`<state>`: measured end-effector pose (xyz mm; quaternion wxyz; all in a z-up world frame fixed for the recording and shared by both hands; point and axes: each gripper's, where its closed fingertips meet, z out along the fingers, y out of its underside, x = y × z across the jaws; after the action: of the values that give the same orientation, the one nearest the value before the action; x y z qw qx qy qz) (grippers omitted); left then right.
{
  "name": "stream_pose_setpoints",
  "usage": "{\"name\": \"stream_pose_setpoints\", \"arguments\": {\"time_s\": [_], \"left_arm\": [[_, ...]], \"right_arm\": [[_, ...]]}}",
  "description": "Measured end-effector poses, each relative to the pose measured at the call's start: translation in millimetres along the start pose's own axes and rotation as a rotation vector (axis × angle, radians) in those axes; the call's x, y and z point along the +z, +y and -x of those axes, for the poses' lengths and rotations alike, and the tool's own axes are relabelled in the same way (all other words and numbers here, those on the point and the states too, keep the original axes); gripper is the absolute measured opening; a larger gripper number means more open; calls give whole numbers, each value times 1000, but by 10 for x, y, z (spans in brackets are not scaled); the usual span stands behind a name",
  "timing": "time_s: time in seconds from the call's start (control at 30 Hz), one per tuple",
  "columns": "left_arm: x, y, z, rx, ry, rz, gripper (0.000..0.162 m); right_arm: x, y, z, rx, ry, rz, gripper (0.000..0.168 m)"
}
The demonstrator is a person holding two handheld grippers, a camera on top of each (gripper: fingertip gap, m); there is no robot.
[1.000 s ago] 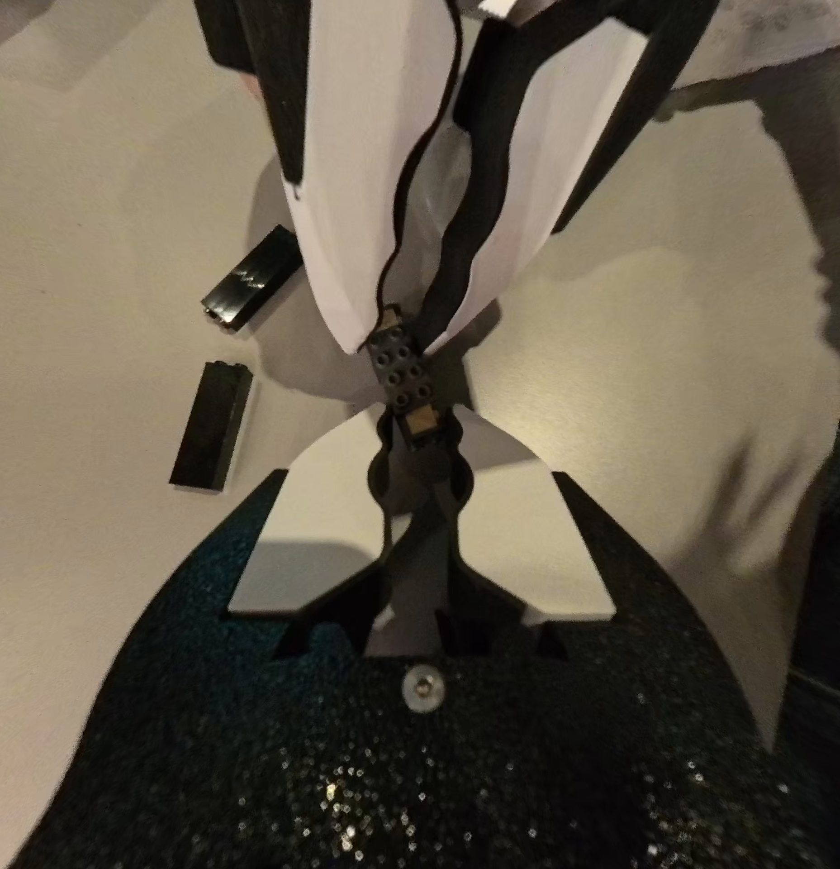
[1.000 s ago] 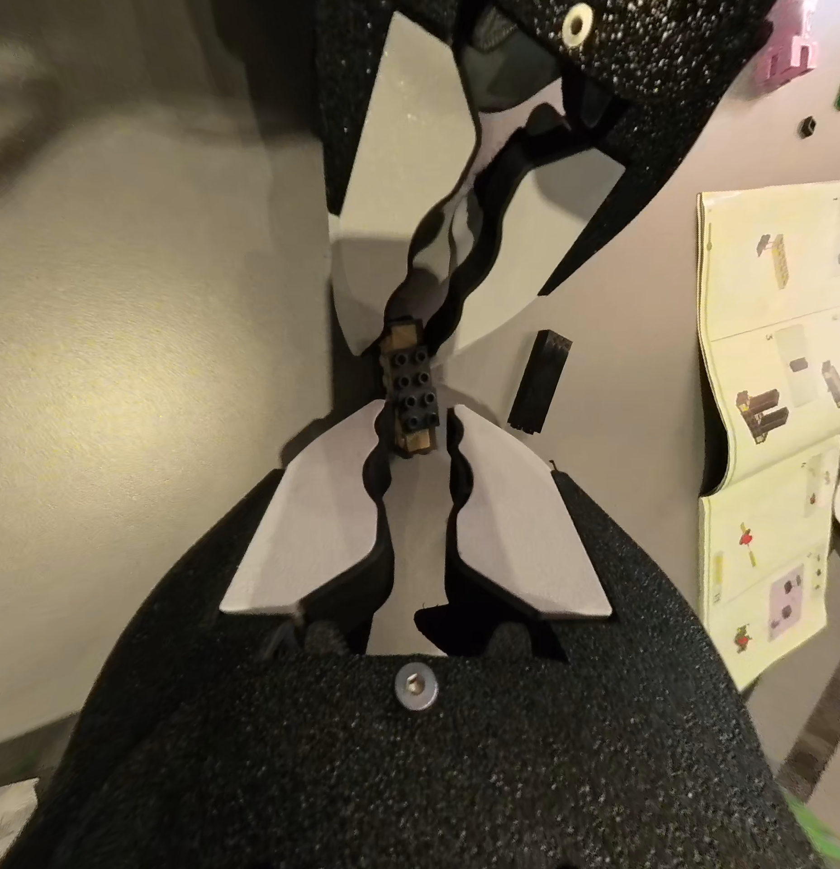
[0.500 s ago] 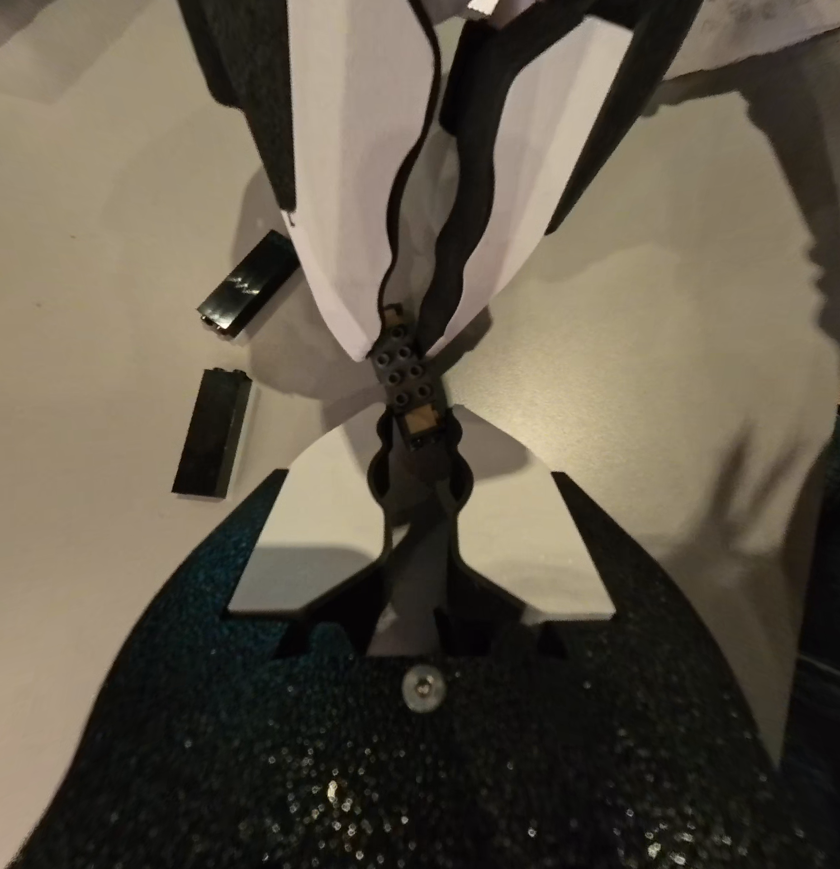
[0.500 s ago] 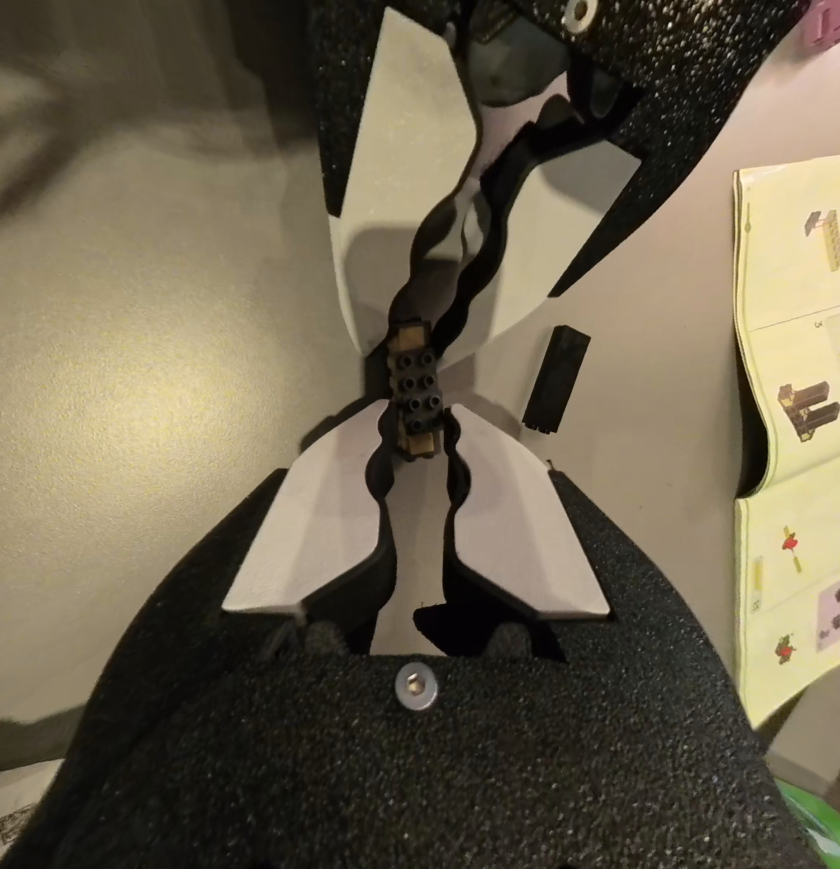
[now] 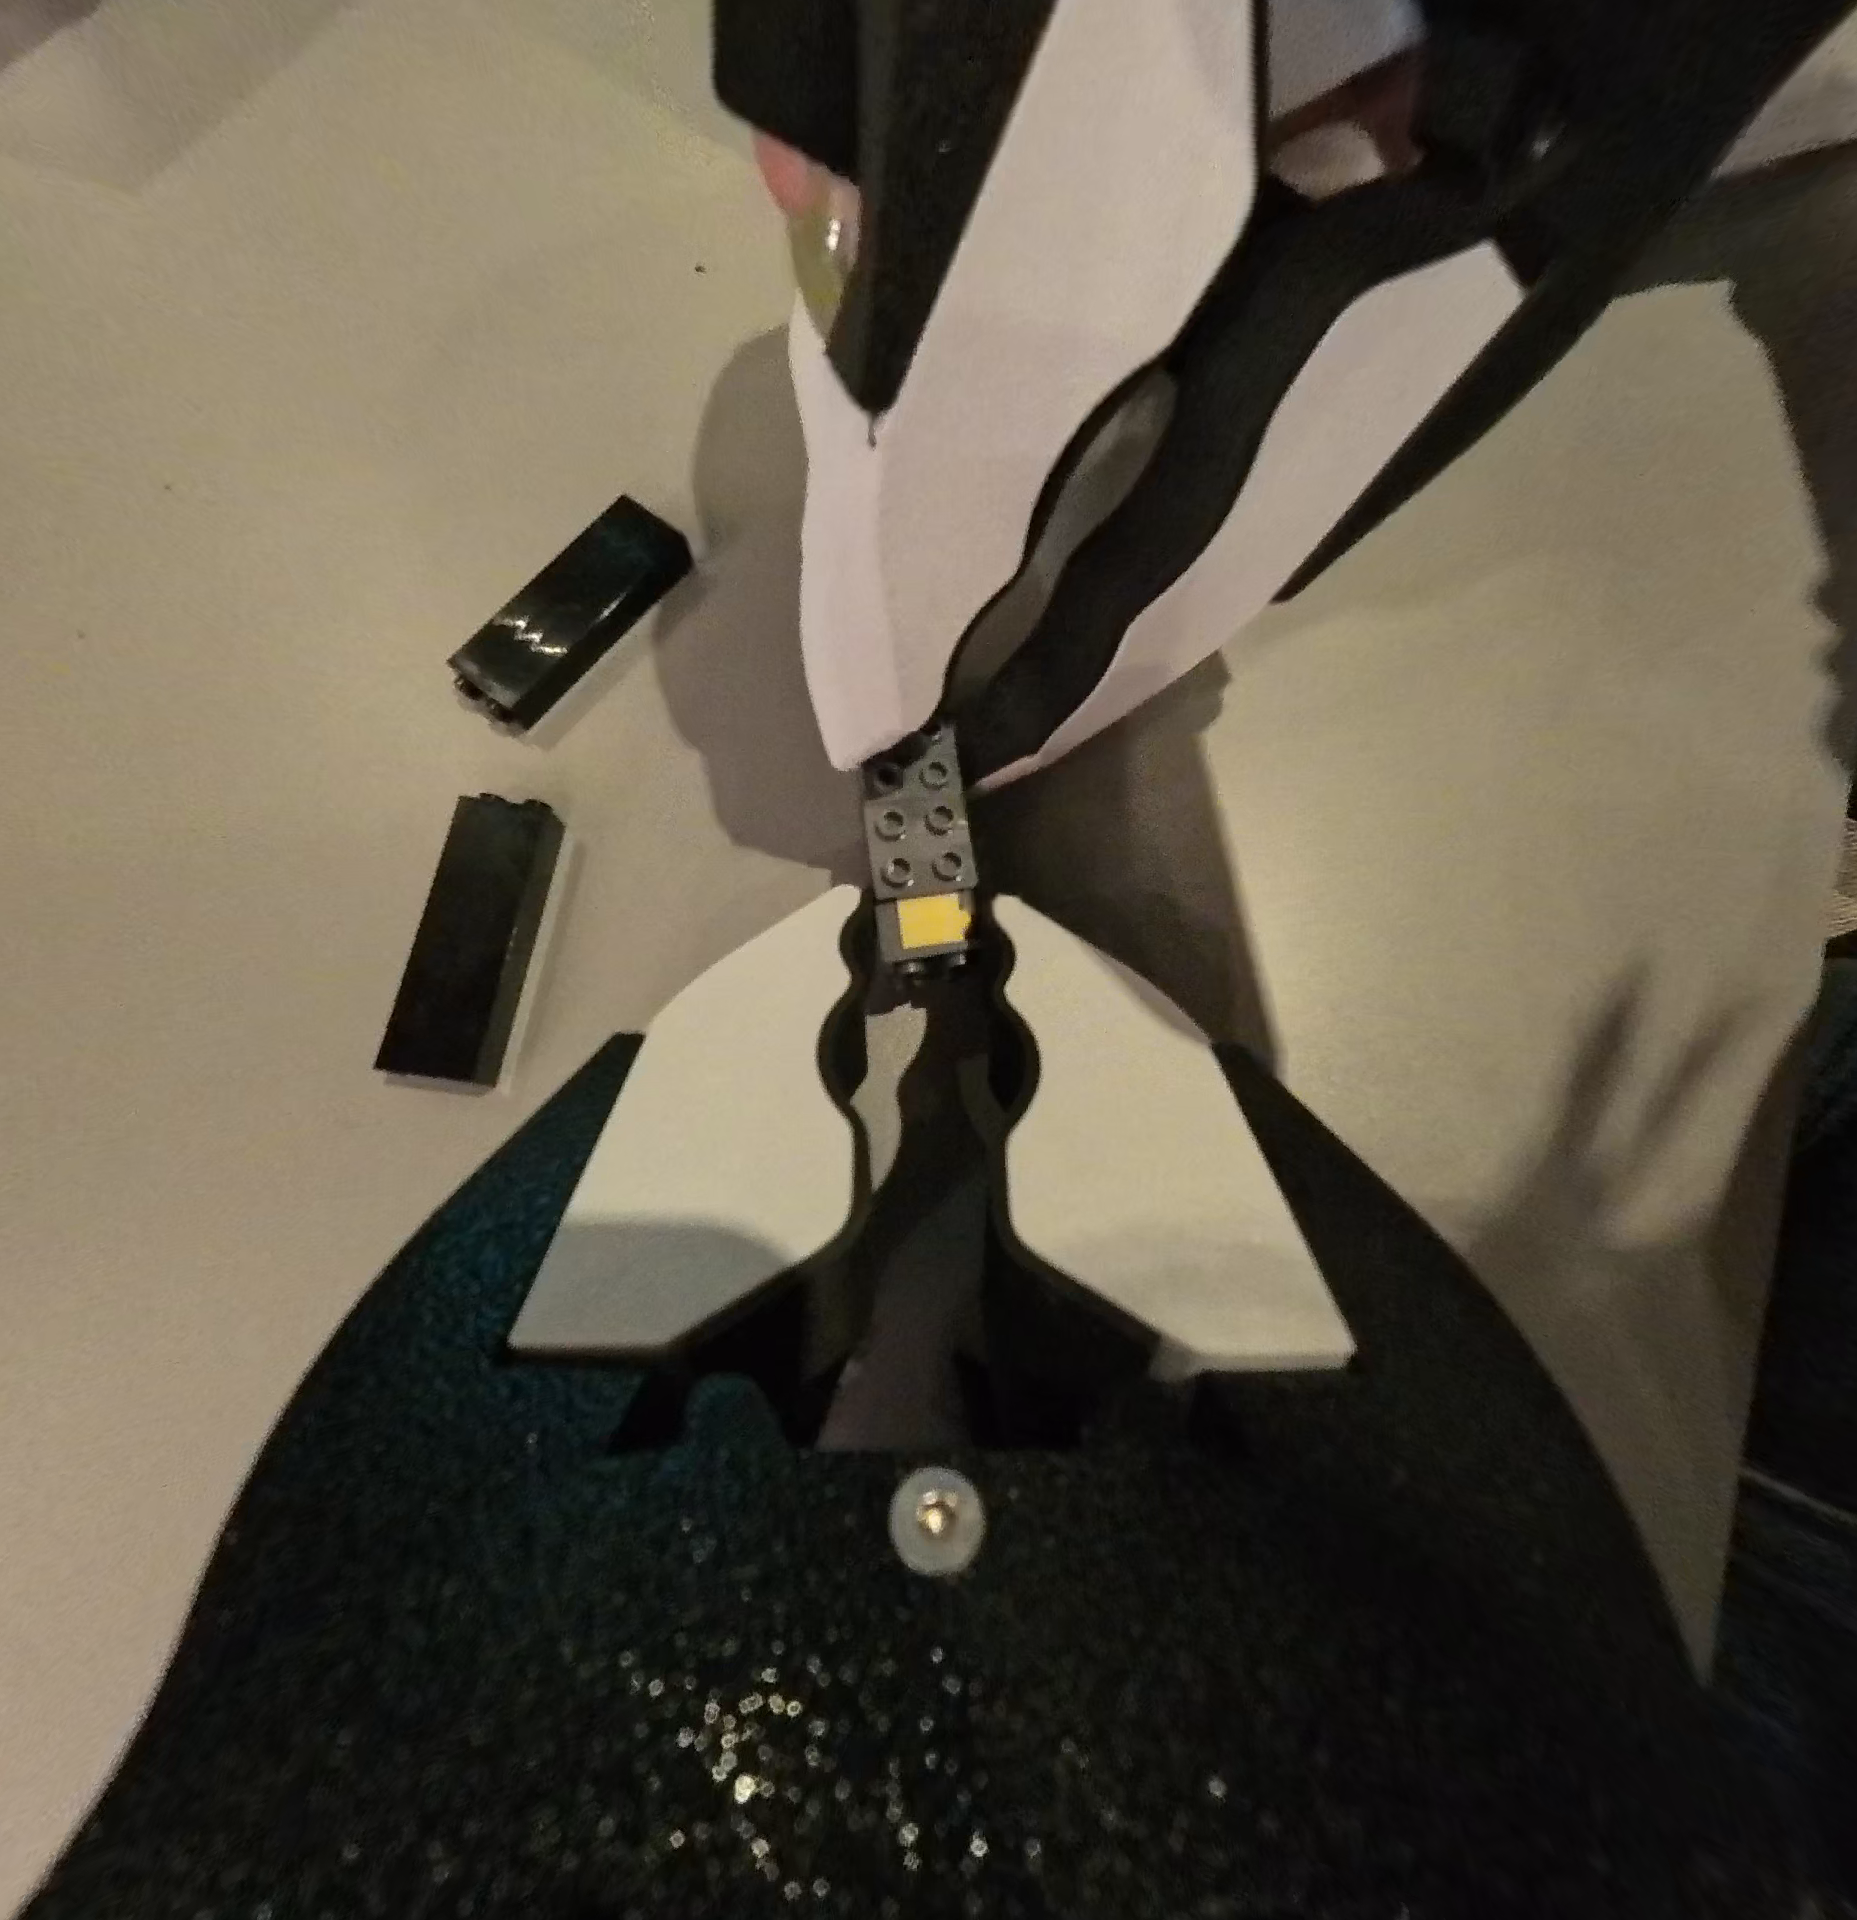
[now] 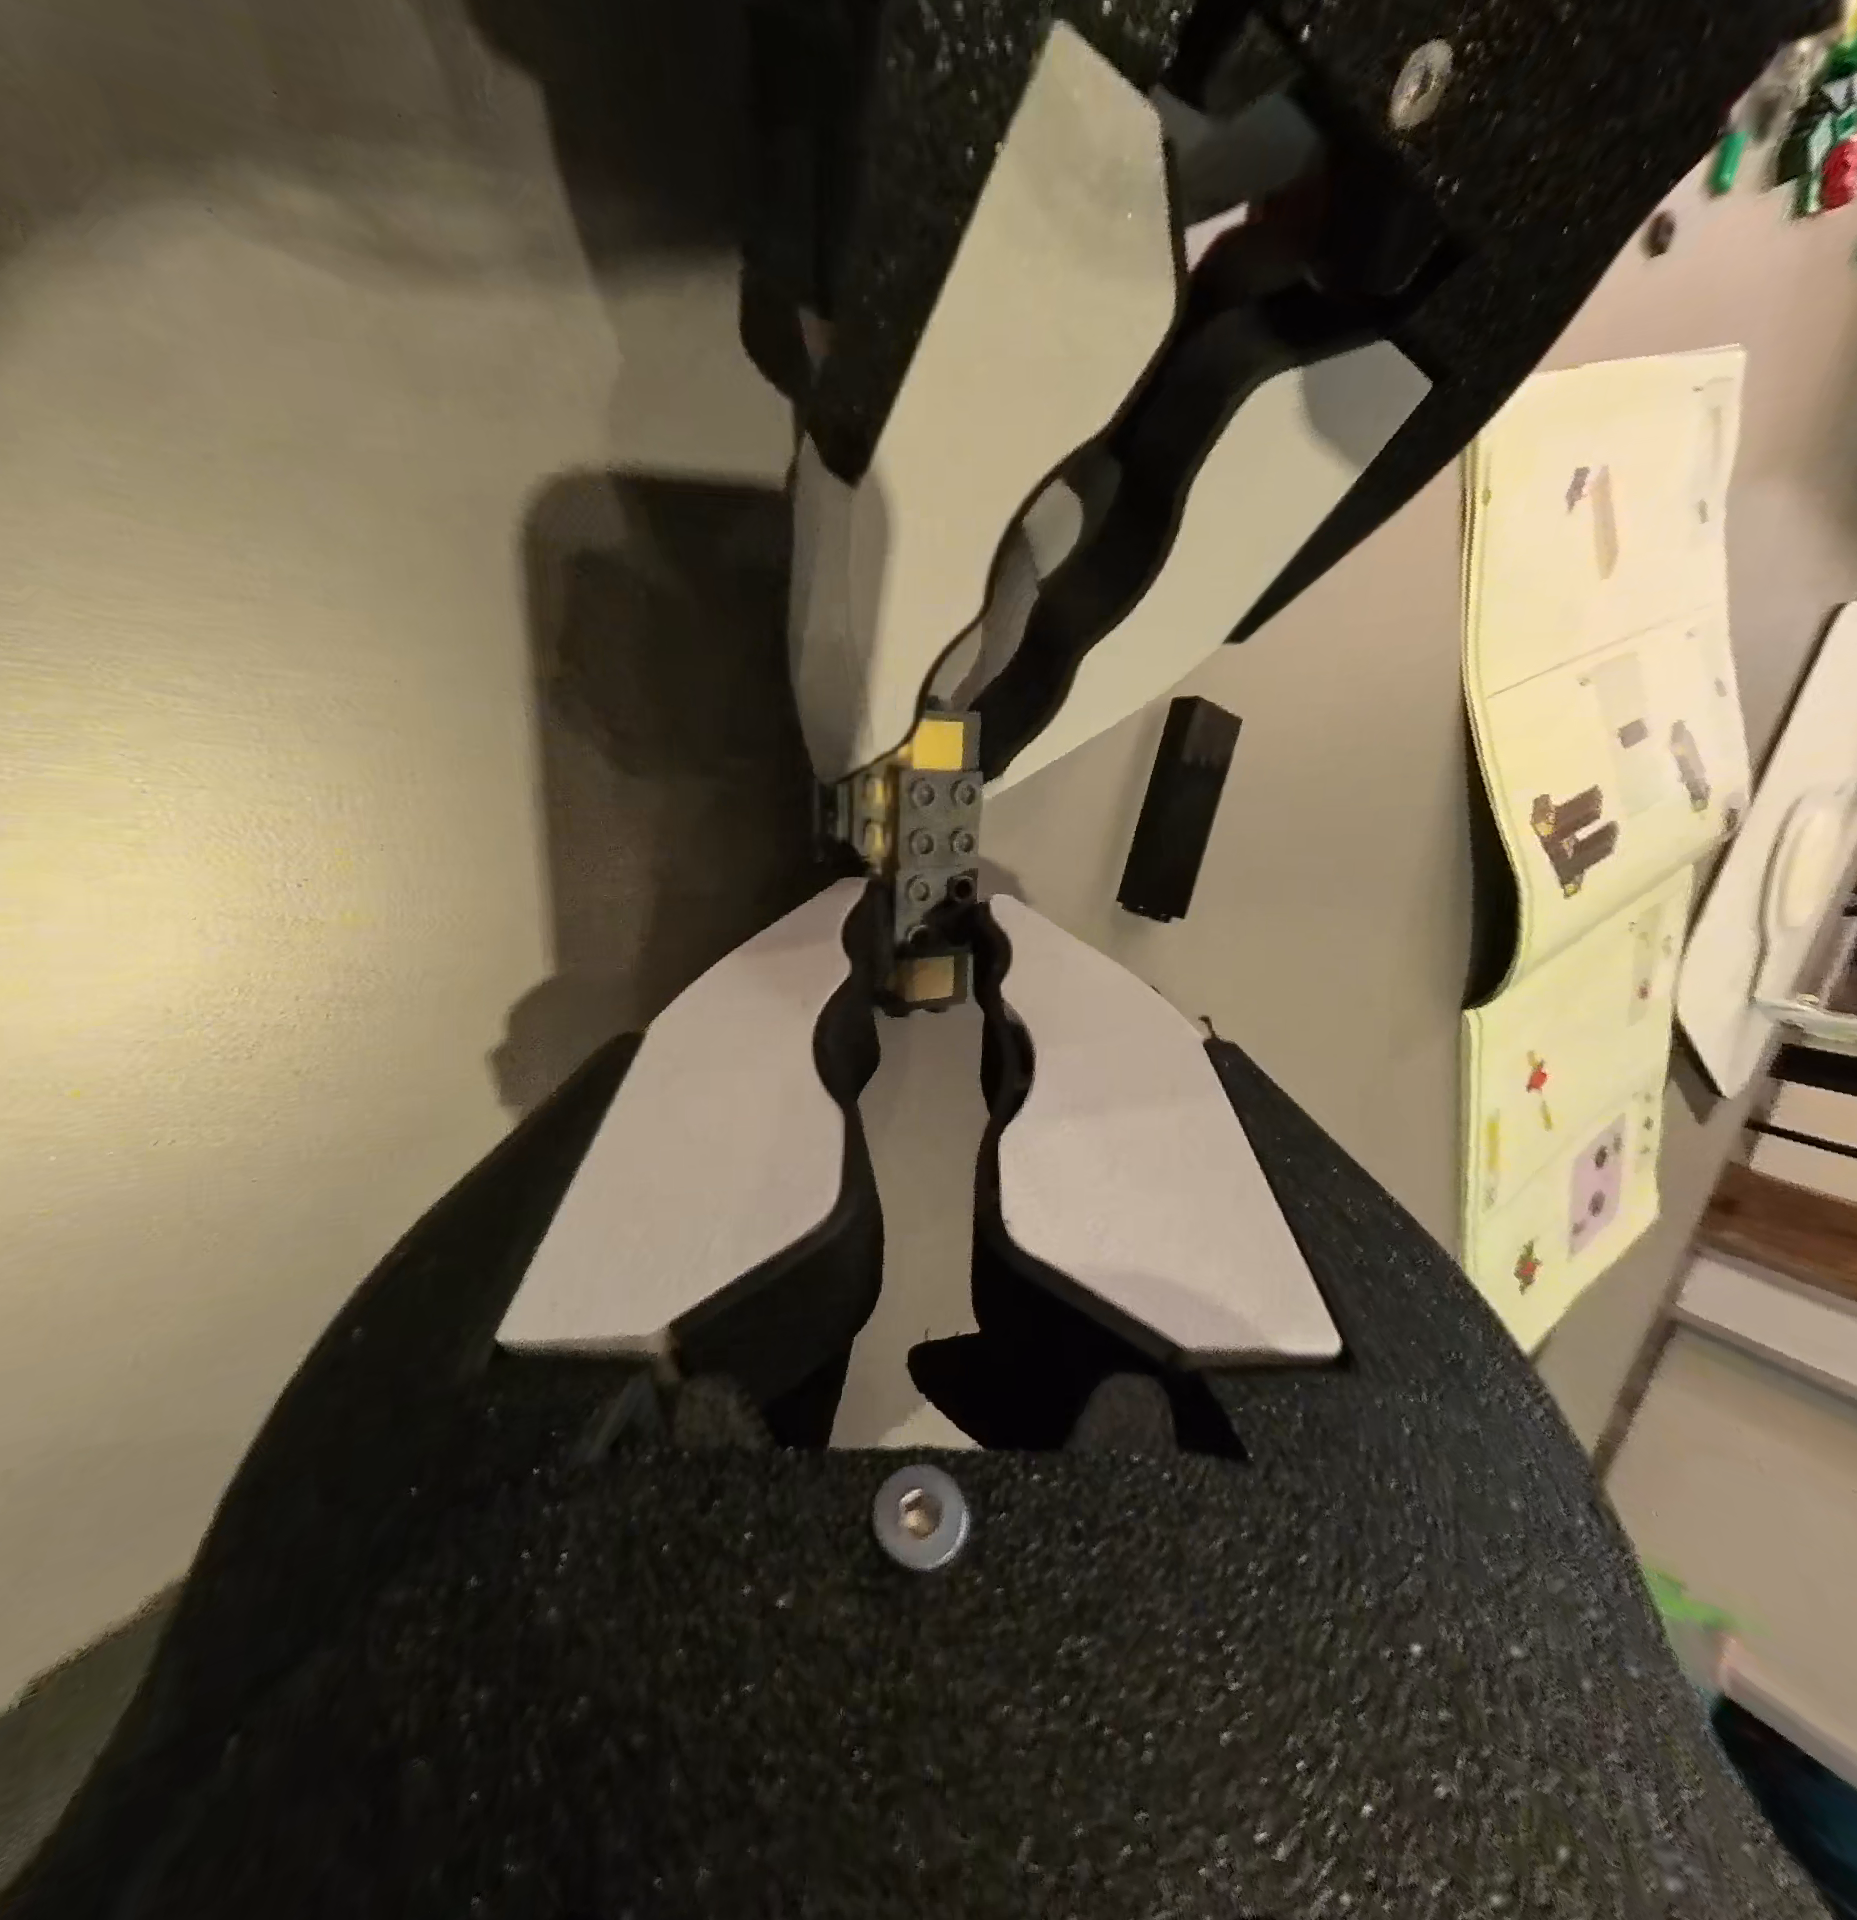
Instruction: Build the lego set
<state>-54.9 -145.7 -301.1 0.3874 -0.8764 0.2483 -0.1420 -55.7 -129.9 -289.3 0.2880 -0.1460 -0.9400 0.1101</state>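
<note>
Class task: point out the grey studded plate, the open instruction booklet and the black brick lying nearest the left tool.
Grey studded plate [image 5: 919, 826], left wrist view, studded face.
Instruction booklet [image 6: 1599, 790], right wrist view, upper page.
Black brick [image 5: 472, 940], left wrist view, long side.

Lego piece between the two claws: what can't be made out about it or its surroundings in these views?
- Lego piece: both ends sit inside the left claw and right claw, so its full length and each grip are hidden.
- Booklet, right wrist view: drawings too small.
- Loose pieces: blurred at the top right edge.
- Black brick: its far side is hidden.
</note>
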Motion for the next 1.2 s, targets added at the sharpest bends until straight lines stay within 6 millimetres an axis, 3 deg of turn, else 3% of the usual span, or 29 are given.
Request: {"name": "stream_pose_setpoints", "arguments": {"time_s": [0.2,0.27,0.37,0.53,0.63,0.73,0.87,1.03,1.2], "left_arm": [[2,-4,3,1,-2,-1,18],[7,-14,4,-12,0,-7,18],[11,-22,8,-30,-1,-15,19],[-15,-7,-44,-44,25,-13,31],[-29,2,-76,-42,34,-17,35],[-51,17,-150,-43,76,-21,36],[-162,107,-114,-35,54,-26,39],[-395,132,-13,-44,1,-122,41],[-549,133,23,-14,-36,-162,40]], "right_arm": [[8,8,-11,31,50,-4,17],[-16,45,-6,80,35,-9,28],[-138,60,-38,259,18,-90,38],[-363,33,4,591,-1,-188,29],[-307,-10,131,809,-68,-205,22],[-190,21,163,912,-51,-185,16],[-63,27,109,937,-26,-173,17],[56,-131,-118,916,6,-253,17],[-50,-75,-267,966,104,-270,16]]}}
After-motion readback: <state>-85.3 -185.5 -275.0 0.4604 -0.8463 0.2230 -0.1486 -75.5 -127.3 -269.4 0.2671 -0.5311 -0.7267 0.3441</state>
